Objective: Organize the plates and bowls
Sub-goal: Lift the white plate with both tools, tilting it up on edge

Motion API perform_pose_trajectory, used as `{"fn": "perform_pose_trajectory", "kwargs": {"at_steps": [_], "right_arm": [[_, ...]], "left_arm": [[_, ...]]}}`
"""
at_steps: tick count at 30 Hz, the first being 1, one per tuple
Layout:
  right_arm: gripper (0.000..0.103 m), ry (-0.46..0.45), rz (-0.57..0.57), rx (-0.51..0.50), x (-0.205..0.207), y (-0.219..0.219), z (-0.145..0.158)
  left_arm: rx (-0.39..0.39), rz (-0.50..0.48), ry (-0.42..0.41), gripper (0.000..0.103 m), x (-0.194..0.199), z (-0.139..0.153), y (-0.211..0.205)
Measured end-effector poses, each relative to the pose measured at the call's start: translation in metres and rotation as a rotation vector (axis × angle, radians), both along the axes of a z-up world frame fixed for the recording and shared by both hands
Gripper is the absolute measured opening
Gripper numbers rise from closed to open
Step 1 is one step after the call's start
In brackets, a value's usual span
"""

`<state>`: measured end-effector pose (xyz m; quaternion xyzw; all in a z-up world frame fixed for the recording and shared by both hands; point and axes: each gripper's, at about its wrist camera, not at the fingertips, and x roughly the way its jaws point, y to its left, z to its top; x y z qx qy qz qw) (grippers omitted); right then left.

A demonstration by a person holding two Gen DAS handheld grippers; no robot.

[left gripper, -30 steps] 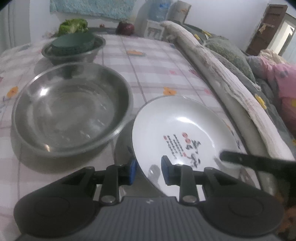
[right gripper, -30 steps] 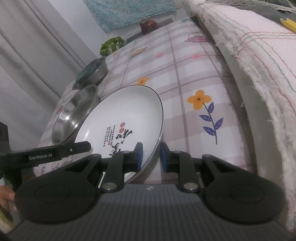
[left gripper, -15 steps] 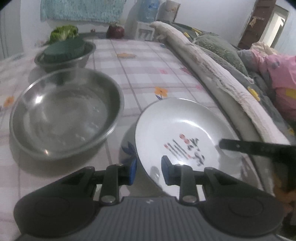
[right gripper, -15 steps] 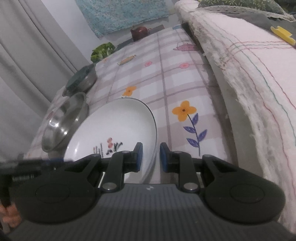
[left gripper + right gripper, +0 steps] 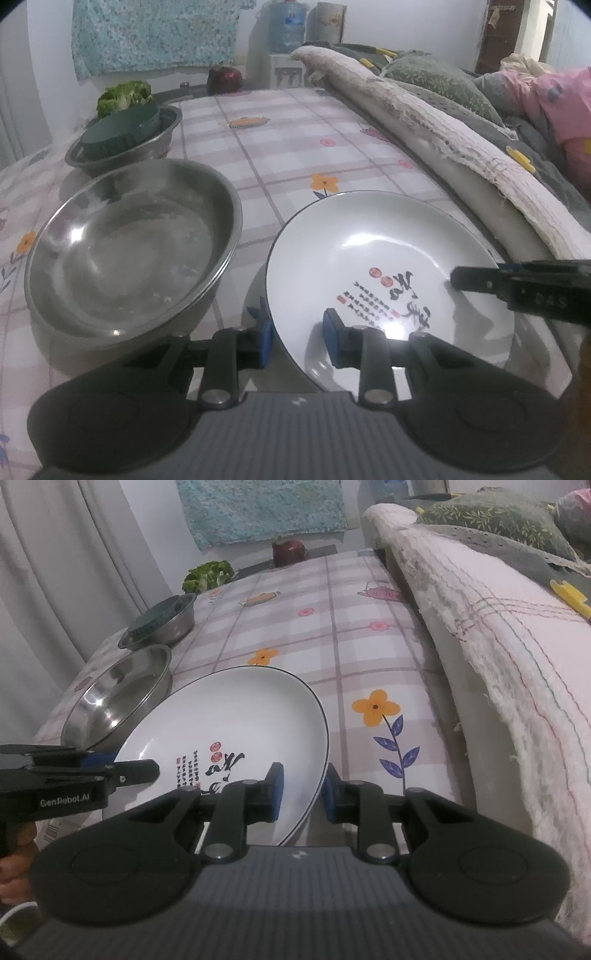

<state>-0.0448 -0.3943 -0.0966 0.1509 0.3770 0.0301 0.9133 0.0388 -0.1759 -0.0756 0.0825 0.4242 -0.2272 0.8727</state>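
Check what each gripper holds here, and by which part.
Both hold the white plate by its rim: the left gripper at the near-left edge, the right gripper at the opposite edge, one pad inside, one outside.

Checked flowered cloth (image 5: 295, 147) over the counter. At its far end: leafy green vegetable (image 5: 123, 94), dark red teapot (image 5: 224, 78). Behind the teapot: turquoise hanging cloth (image 5: 155, 33), water bottle (image 5: 288, 26). Right of the counter: frayed pink-white blanket (image 5: 498, 635), grey leaf-print pillow (image 5: 491, 520).

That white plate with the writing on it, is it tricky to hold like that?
Probably. The white plate looks glazed and shiny, so likely slippery. It seems ceramic: rigid, breakable if dropped. Each hand-held gripper, left and right, pinches only its rim.
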Motion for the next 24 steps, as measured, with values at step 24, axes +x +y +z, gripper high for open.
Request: {"fn": "perform_pose_trajectory", "kwargs": {"at_steps": [24], "right_arm": [[0.027,-0.034,0.03,-0.001,-0.002,0.01,-0.002]], "left_arm": [[0.012,-0.001,-0.001,0.041,-0.005,-0.002,0.003]]}}
